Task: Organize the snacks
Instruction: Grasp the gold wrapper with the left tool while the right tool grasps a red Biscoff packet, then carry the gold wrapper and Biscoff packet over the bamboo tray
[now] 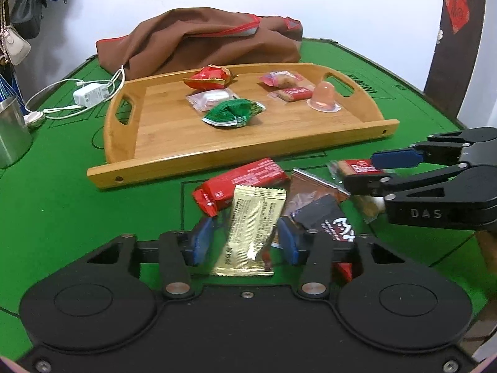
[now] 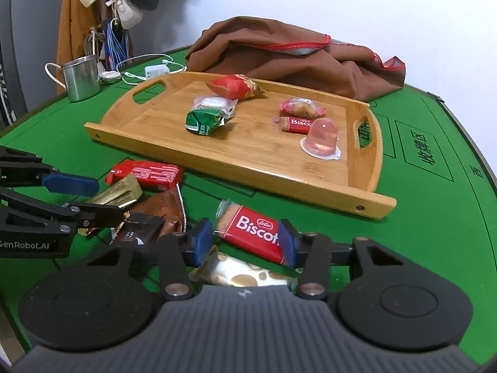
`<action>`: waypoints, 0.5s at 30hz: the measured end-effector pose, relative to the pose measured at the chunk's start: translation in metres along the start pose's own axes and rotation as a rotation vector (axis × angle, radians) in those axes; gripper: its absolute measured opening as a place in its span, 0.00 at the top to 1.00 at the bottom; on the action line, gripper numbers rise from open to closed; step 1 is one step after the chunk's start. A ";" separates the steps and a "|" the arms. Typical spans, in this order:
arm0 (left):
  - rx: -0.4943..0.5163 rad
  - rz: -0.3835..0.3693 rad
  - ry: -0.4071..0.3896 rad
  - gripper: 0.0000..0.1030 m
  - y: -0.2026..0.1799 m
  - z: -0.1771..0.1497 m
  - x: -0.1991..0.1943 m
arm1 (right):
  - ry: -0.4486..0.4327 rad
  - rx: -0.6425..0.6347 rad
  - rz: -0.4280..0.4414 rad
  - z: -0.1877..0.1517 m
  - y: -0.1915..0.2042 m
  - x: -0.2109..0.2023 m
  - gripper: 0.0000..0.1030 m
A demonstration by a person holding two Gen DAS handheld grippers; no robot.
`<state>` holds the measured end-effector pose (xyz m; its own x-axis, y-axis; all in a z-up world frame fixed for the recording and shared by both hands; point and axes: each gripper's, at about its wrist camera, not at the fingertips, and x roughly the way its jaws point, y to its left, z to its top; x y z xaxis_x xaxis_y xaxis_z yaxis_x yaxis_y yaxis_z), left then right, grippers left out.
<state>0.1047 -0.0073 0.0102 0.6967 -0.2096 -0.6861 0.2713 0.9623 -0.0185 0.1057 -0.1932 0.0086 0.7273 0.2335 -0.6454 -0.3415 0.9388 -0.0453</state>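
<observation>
The left gripper point(image 1: 245, 242) had its jaws spread on either side of a gold packet point(image 1: 251, 233), not pinching it; the right gripper point(image 2: 245, 241) likewise straddled a red biscuit pack point(image 2: 253, 233) with jaws apart. Both lay in a heap of snacks on the green table point(image 2: 419, 217), just before the wooden tray point(image 2: 310, 183), which held a green packet point(image 2: 205, 119) and a jelly cup point(image 2: 323, 138).

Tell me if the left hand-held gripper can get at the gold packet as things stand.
Probably yes: the left hand-held gripper is open with the gold packet already between its pads, lying on top of the pile, nothing covering it.
</observation>
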 end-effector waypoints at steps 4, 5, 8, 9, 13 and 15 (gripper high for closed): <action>-0.016 -0.019 0.004 0.56 0.003 0.001 0.003 | -0.006 -0.015 0.017 0.000 -0.004 0.001 0.35; -0.029 -0.034 0.009 0.59 0.005 0.001 0.003 | -0.006 -0.021 0.011 0.001 -0.006 0.003 0.31; -0.065 -0.047 0.016 0.70 0.009 0.003 0.002 | 0.019 0.000 0.011 0.005 -0.018 0.010 0.29; -0.062 -0.035 0.011 0.70 0.009 0.003 0.001 | 0.027 0.020 0.024 0.006 -0.023 0.012 0.25; -0.052 -0.007 -0.004 0.71 0.008 0.003 -0.001 | 0.047 0.054 0.035 0.002 -0.029 0.017 0.14; -0.060 -0.011 -0.005 0.71 0.009 0.003 -0.001 | 0.032 0.040 0.020 -0.002 -0.025 0.017 0.13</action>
<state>0.1084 0.0009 0.0134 0.6970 -0.2211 -0.6821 0.2392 0.9685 -0.0696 0.1247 -0.2131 -0.0027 0.7009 0.2444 -0.6701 -0.3312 0.9436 -0.0024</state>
